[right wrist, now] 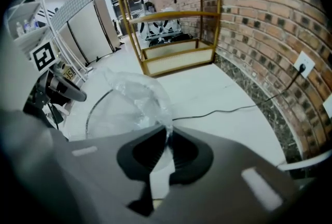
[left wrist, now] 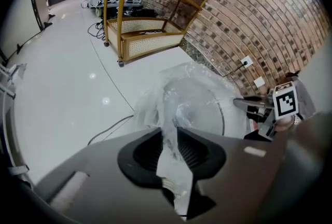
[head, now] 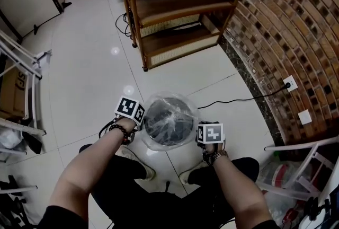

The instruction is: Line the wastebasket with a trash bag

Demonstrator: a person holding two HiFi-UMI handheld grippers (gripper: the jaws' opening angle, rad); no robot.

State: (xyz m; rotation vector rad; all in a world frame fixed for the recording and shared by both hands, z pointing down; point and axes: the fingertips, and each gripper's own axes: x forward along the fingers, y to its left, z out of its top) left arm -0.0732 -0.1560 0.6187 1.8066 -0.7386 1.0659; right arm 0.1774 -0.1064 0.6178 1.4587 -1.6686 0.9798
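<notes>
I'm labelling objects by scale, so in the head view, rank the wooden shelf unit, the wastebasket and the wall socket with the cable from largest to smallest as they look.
1. Wooden shelf unit
2. Wastebasket under the clear trash bag
3. Wall socket, smallest by far
No two look alike.

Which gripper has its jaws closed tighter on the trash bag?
The right gripper: its jaws pinch the trash bag with almost no gap. The left gripper has its jaws apart, the film loose between.

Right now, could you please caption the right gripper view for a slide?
Right gripper shut on the clear trash bag draped over the wastebasket, wooden shelf and brick wall behind.
</notes>
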